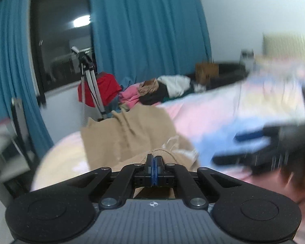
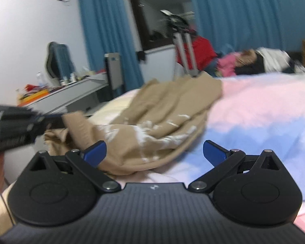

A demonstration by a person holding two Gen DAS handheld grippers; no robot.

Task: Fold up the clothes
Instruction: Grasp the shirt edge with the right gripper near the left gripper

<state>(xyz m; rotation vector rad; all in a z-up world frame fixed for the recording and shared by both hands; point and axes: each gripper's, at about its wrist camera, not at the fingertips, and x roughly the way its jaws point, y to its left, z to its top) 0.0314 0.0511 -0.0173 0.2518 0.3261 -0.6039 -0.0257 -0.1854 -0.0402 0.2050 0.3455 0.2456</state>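
Observation:
A tan garment [image 1: 132, 130] with white print lies crumpled on the pink and blue bedspread [image 1: 203, 109]. My left gripper [image 1: 154, 159] is shut on a fold of the tan garment at its near edge. In the right wrist view the garment [image 2: 162, 118] spreads across the middle, and the left gripper [image 2: 57, 120] holds its left edge lifted. My right gripper [image 2: 154, 152] is open and empty, just in front of the garment's near hem. It shows blurred at the right of the left wrist view [image 1: 254, 146].
A pile of other clothes [image 1: 152, 93] lies at the far end of the bedspread [image 2: 264, 105]. A tripod [image 1: 91, 81] and a red bag [image 1: 103, 87] stand by the window with blue curtains. A cluttered desk [image 2: 67, 93] and a chair [image 2: 59, 59] are left of the bed.

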